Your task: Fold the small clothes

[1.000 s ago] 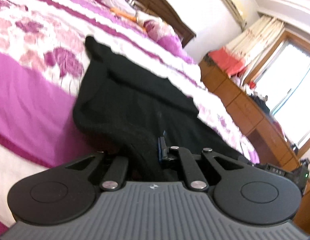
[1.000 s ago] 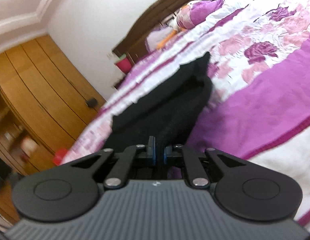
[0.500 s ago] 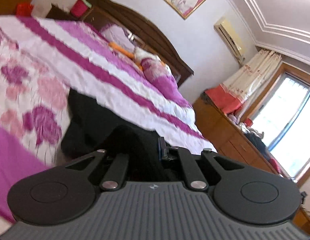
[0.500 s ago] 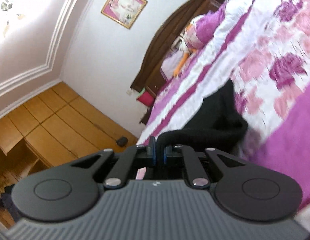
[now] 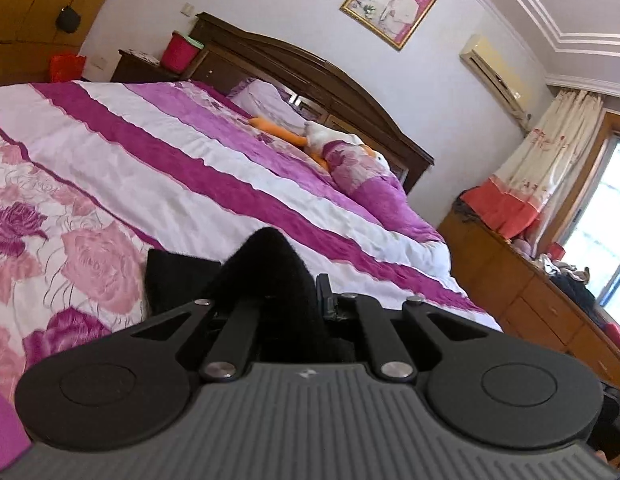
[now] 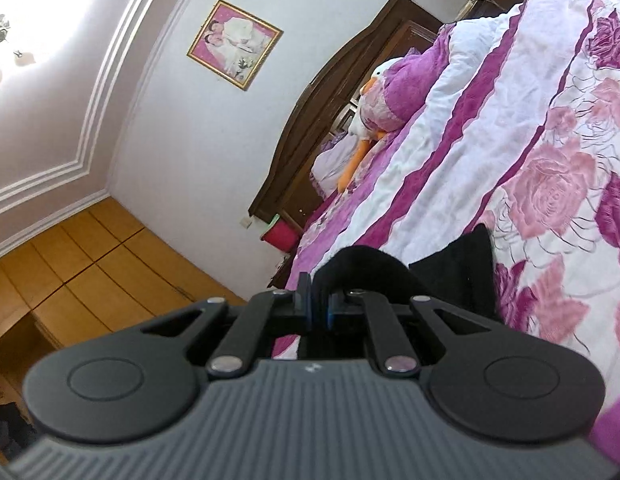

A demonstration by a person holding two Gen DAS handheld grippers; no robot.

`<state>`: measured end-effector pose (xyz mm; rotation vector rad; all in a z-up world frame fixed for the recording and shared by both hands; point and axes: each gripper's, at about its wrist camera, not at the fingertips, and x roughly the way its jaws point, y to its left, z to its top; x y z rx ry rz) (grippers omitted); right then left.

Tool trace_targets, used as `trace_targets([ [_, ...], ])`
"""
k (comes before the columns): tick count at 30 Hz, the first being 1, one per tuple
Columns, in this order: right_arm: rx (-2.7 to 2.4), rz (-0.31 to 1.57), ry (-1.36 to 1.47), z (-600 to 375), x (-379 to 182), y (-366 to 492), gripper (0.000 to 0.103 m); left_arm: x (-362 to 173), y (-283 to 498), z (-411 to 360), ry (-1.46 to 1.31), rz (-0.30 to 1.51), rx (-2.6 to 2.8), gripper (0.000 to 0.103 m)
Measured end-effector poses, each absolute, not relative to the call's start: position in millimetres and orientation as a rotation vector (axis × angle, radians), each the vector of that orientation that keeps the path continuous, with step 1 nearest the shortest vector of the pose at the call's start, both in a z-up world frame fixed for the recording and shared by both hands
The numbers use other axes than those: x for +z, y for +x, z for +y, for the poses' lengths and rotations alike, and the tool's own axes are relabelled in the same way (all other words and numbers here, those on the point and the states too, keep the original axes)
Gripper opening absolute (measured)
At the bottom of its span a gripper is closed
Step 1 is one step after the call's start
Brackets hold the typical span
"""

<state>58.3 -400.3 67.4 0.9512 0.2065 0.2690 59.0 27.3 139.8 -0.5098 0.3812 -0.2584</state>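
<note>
A small black garment (image 5: 265, 268) is bunched up over my left gripper (image 5: 310, 300), which is shut on its edge; the cloth hides the left finger. More of the black cloth (image 5: 169, 280) lies flat on the flowered bedspread (image 5: 89, 216) just behind. In the right wrist view my right gripper (image 6: 318, 304) is shut on another edge of the same black garment (image 6: 362, 268), which loops over the fingers. A flat part of it (image 6: 458, 272) rests on the bedspread (image 6: 550, 152) to the right.
A dark wooden headboard (image 5: 318, 80) stands at the far end of the bed, with pillows and a plush toy (image 5: 330, 140) before it. A red bin (image 5: 179, 50) sits on a nightstand. A wooden dresser (image 5: 550, 300) runs along the right wall, under curtains.
Both grippers have lifted and carried the black garment's edge toward the headboard, folding it over. Less of the garment shows flat on the bed, and both views now tilt up to the wall.
</note>
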Motion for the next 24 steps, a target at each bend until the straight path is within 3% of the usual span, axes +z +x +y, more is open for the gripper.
trace_targets([
  [10,0.181,0.256,0.817,-390.8,55.5,119.4,0.01,107.1,135.0,20.0,-0.453,0.43,-0.179,0.008],
  [24,0.043,0.435,0.761,-387.6,-20.7,166.8,0.008,15.1,204.6,31.5,-0.421,0.609,-0.094,0.009],
])
